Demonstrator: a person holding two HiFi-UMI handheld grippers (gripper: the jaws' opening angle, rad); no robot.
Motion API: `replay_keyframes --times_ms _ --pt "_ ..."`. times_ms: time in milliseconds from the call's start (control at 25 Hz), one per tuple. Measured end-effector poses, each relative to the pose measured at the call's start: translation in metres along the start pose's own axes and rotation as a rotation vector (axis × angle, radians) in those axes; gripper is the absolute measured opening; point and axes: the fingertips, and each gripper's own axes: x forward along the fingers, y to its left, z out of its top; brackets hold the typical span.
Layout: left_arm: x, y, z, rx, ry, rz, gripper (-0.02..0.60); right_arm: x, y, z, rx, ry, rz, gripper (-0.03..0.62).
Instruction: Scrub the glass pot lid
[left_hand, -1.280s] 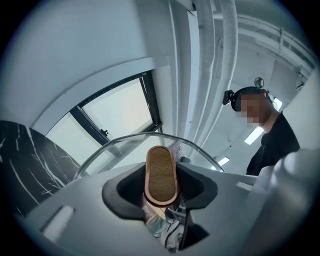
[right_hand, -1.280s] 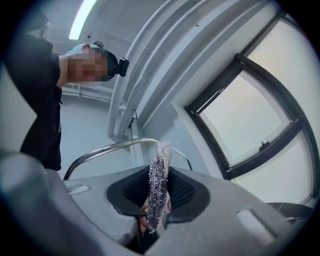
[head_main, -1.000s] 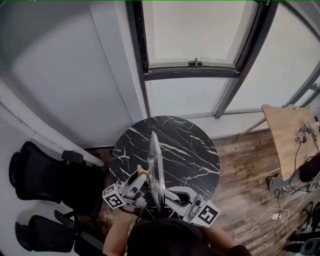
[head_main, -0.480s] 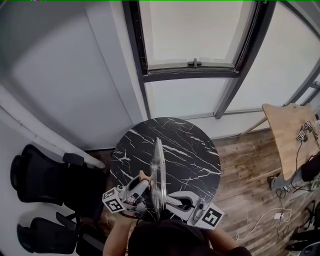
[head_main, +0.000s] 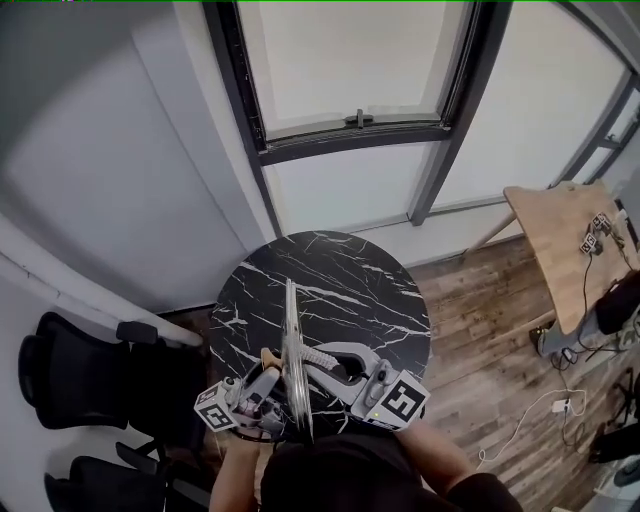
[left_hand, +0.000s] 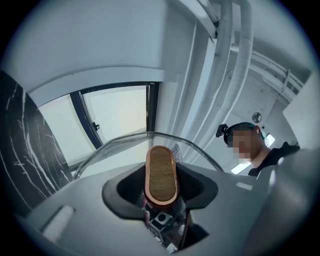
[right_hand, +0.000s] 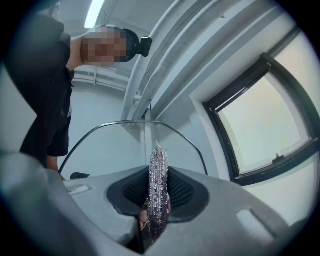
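Glass pot lid (head_main: 291, 335), round, clear and metal-rimmed, stands on edge between the two tools, above the round black marble table (head_main: 375, 300). The left gripper (left_hand: 161, 192) is clamped on the lid's oval wooden knob (left_hand: 160, 172), judged to hold the pane upright for access. The right gripper (right_hand: 159, 202) pinches a silvery mesh scrubber (right_hand: 158, 175) at the opposite face; contact looks likely. The lid rim arcs clear beyond both tools' tips. Open room lies above and ahead; the table edge is close behind them.

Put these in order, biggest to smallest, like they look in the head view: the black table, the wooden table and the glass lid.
1. black table.
2. wooden table, though it stands farther off.
3. glass lid, edge-on, just a thin sliver.
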Motion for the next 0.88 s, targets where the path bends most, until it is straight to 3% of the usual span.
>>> replay_keyframes --times_ms 200,480,680,880 --pt "-0.003 -0.007 -0.004 -0.065 0.002 -0.063 0.178 0.011 -0.017 -0.002 -0.003 0.080 -0.083 0.078" --pt "-0.008 -0.009 -0.012 -0.139 0.008 -0.099 0.178 0.015 -0.053 -0.007 -0.124 0.113 -0.206 0.075" --pt "0.000 -0.011 -0.008 -0.122 -0.019 -0.105 0.178 0.018 -0.036 -0.007 -0.114 0.076 -0.139 0.075" --pt "0.010 -0.011 0.013 -0.112 -0.075 -0.124 0.178 0.013 0.004 -0.029 -0.061 0.112 -0.031 0.075"
